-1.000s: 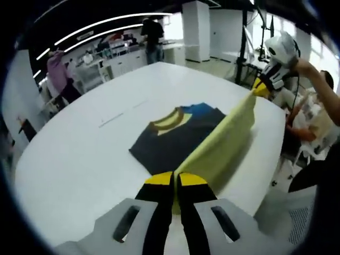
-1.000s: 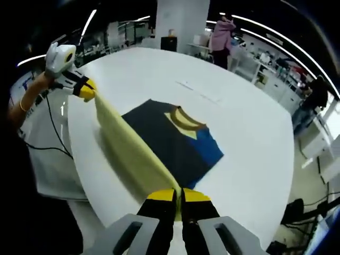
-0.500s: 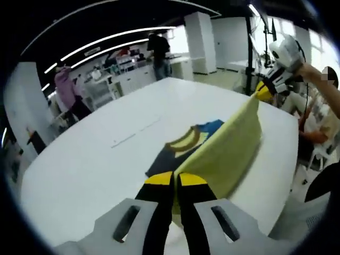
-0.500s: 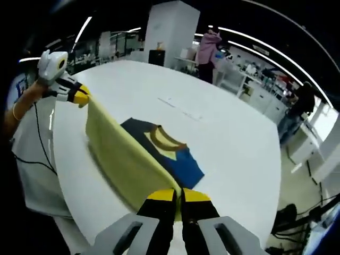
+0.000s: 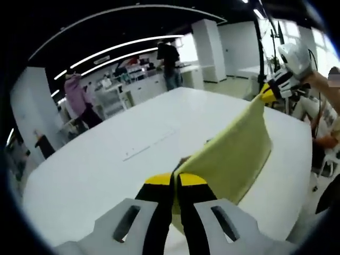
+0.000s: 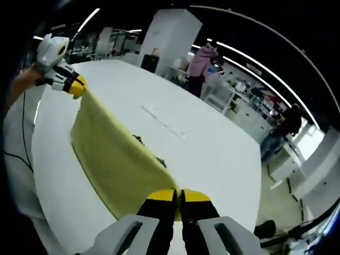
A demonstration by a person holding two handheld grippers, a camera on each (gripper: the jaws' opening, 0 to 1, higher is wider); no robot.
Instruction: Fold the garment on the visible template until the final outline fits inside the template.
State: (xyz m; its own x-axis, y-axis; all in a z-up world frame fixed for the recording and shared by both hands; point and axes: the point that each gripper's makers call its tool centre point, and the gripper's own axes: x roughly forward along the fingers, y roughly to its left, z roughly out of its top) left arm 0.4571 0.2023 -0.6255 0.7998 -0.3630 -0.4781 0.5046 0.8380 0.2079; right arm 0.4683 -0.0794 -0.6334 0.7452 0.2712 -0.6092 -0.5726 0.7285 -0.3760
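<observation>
Above the white table (image 5: 106, 164), garment (image 5: 234, 154) hangs lifted, yellow inner side facing out, stretched between both grippers. Left gripper (image 5: 175, 180) fingers closed on one corner; right gripper (image 6: 178, 197) fingers closed on the other. People stand at counters behind.

White table (image 5: 106, 164), bystanders (image 5: 78, 101) behind

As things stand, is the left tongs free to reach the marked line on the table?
Probably not: the left tongs are shut on the yellow garment, stretched to the right tongs; the line lies beyond.
</observation>
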